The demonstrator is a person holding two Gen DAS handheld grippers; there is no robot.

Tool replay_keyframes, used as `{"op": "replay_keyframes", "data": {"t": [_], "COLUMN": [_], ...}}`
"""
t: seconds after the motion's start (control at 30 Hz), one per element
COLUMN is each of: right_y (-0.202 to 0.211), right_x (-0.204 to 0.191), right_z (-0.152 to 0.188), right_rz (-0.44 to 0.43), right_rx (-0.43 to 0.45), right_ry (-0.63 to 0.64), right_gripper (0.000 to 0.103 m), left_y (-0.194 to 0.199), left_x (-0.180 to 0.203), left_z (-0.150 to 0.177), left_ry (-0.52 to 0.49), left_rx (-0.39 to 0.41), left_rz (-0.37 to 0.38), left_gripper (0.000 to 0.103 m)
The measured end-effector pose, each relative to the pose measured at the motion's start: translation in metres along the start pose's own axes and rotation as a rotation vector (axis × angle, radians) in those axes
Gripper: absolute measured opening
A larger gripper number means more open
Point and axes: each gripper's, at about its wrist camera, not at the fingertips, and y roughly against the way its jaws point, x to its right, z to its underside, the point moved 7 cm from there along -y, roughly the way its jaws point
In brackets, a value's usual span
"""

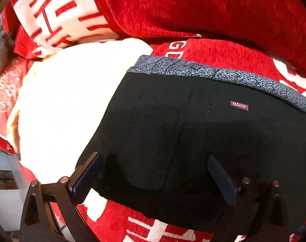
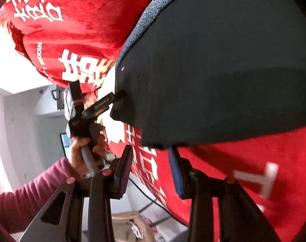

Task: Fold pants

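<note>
Black pants (image 1: pixel 183 133) with a grey speckled waistband (image 1: pixel 223 74) and a small "FASHION" label (image 1: pixel 239 105) lie folded on a red cloth with white characters (image 1: pixel 193 10). My left gripper (image 1: pixel 155 161) is open, its fingers spread over the near edge of the pants. In the right wrist view the pants (image 2: pixel 223 70) fill the upper right. My right gripper (image 2: pixel 151 151) is open at the pants' near corner, not closed on the fabric. The left gripper (image 2: pixel 120 95) shows there too, held by a hand, its tip at the pants' left edge.
A bright overexposed white patch (image 1: pixel 68 104) lies left of the pants on the cloth. The covered surface ends at the left (image 2: pixel 120 141), with floor, a cable (image 2: pixel 145 193) and a cardboard box (image 2: pixel 128 225) below. A person's arm in a maroon sleeve (image 2: pixel 28 197) is at lower left.
</note>
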Motion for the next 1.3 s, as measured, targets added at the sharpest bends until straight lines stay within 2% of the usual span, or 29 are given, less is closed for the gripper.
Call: {"op": "replay_keyframes", "data": {"t": [0.13,0.23,0.27,0.3,0.4,0.43,0.5,0.53,0.57,0.6,0.67,0.7,0.77,0.87,0.93,0.97,1.0,1.03,1.07,1.13,1.17,1.23,1.3], "right_y": [0.003,-0.023,-0.033,-0.039,-0.022,-0.021,-0.025,-0.027,-0.026,-0.020,0.005,0.013,0.038,0.054,0.045,0.035,0.033,0.038,0.040,0.048,0.052,0.056,0.050], "right_x": [-0.009,-0.003,-0.002,-0.010,-0.035,-0.033,-0.014,0.006,0.013,0.017,0.009,0.003,-0.017,-0.029,-0.017,-0.002,0.007,0.009,0.010,0.013,0.011,-0.005,-0.032], "right_z": [-0.007,-0.012,-0.015,-0.020,-0.024,-0.021,-0.009,0.002,0.008,0.015,0.021,0.019,0.004,-0.038,-0.052,-0.052,-0.049,-0.047,-0.046,-0.046,-0.048,-0.058,-0.077], "right_rz": [0.018,0.057,0.069,0.053,0.031,0.056,0.158,0.244,0.266,0.240,0.243,0.241,0.296,0.468,0.542,0.595,0.606,0.572,0.559,0.521,0.503,0.484,0.471], "right_rx": [0.041,-0.004,-0.035,-0.046,-0.008,-0.014,-0.054,-0.086,-0.097,-0.099,-0.087,-0.076,-0.012,0.069,0.048,0.002,-0.016,0.035,0.033,0.017,0.000,0.008,0.026], "right_ry": [0.032,-0.011,-0.035,-0.042,0.036,0.049,0.054,0.028,0.008,-0.027,-0.042,-0.024,0.090,0.247,0.278,0.278,0.276,0.287,0.271,0.192,0.162,0.192,0.262], "right_gripper": [0.042,0.042,0.039,0.018,0.015,0.013,0.011,0.011,0.011,0.011,0.013,0.015,0.023,0.024,0.024,0.024,0.022,0.022,0.022,0.022,0.022,0.023,0.026], "left_y": [-0.006,-0.009,-0.009,-0.008,-0.011,-0.014,-0.017,-0.015,-0.013,-0.008,0.009,0.022,0.040,0.045,0.040,0.030,0.018,0.010,0.016,0.018,0.019,0.020,0.031], "left_x": [-0.005,-0.007,-0.007,-0.008,-0.015,-0.016,-0.019,-0.020,-0.021,-0.018,-0.010,-0.003,0.023,0.074,0.104,0.120,0.128,0.132,0.131,0.127,0.126,0.118,0.100], "left_z": [0.002,0.003,0.004,0.004,0.008,0.010,0.008,0.007,0.008,0.009,0.012,0.013,0.018,0.023,0.032,0.044,0.057,0.069,0.071,0.073,0.070,0.058,0.032], "left_ry": [0.027,0.031,0.033,0.035,0.026,0.019,0.022,0.025,0.032,0.032,0.015,-0.011,-0.080,-0.151,-0.179,-0.215,-0.247,-0.277,-0.272,-0.265,-0.255,-0.249,-0.218], "left_rx": [-0.006,0.001,-0.004,-0.007,0.002,0.010,0.009,0.001,-0.022,-0.036,-0.020,0.005,0.042,0.037,0.018,-0.006,-0.041,-0.035,0.040,0.011,-0.008,-0.020,0.052], "left_rz": [0.068,0.083,0.085,0.087,0.097,0.098,0.102,0.094,0.089,0.101,0.165,0.185,0.222,0.301,0.334,0.328,0.294,0.244,0.239,0.253,0.269,0.289,0.274], "left_gripper": [0.103,0.103,0.103,0.103,0.103,0.103,0.103,0.103,0.103,0.103,0.103,0.103,0.103,0.103,0.103,0.103,0.103,0.103,0.103,0.103,0.103,0.103,0.103]}}
